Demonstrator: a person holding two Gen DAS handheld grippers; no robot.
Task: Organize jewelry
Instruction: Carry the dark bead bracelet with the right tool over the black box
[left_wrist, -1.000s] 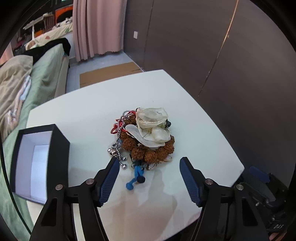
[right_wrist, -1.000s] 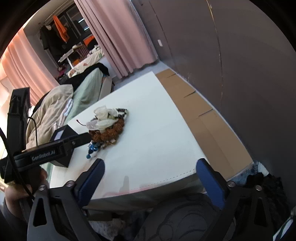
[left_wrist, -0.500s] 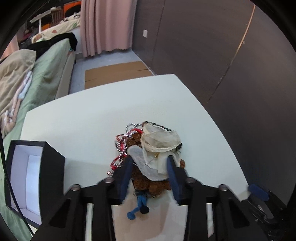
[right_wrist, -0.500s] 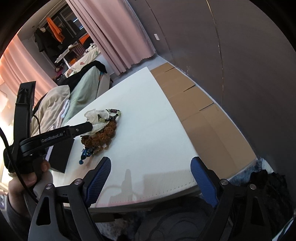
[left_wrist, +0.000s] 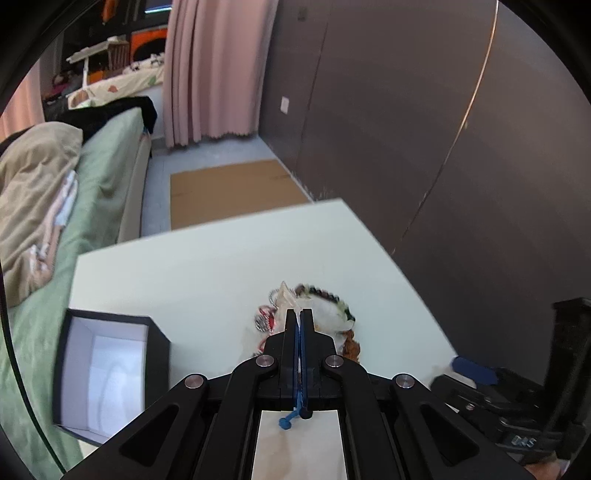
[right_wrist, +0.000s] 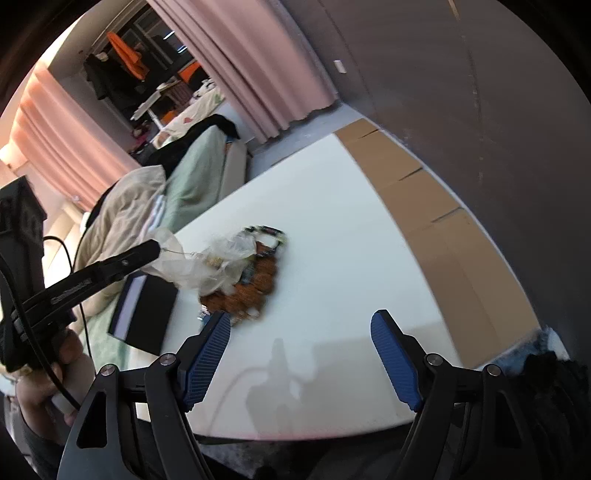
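Note:
A tangled pile of jewelry (right_wrist: 255, 280) lies on the white table (right_wrist: 332, 229): brown bead strands, a dark bead bracelet (left_wrist: 325, 293), red and silver chains (left_wrist: 264, 321). My left gripper (left_wrist: 299, 314) is shut on a clear plastic pouch (right_wrist: 192, 264) and lifts it off the pile; it also shows in the right wrist view (right_wrist: 153, 251). My right gripper (right_wrist: 299, 332) is open and empty, low over the table's near side, right of the pile. A black open box (left_wrist: 107, 369) with a white inside stands left of the pile.
A bed (left_wrist: 74, 192) with green and beige bedding runs along the table's left. A dark wall (left_wrist: 424, 129) stands to the right. Cardboard (left_wrist: 229, 192) lies on the floor beyond the table. The table's near edge (right_wrist: 314, 428) is just under the right gripper.
My left gripper closed over the pile, shut on the clear pouch and is lifting it up and to the left. My right gripper moved closer to the pile and narrowed a little.

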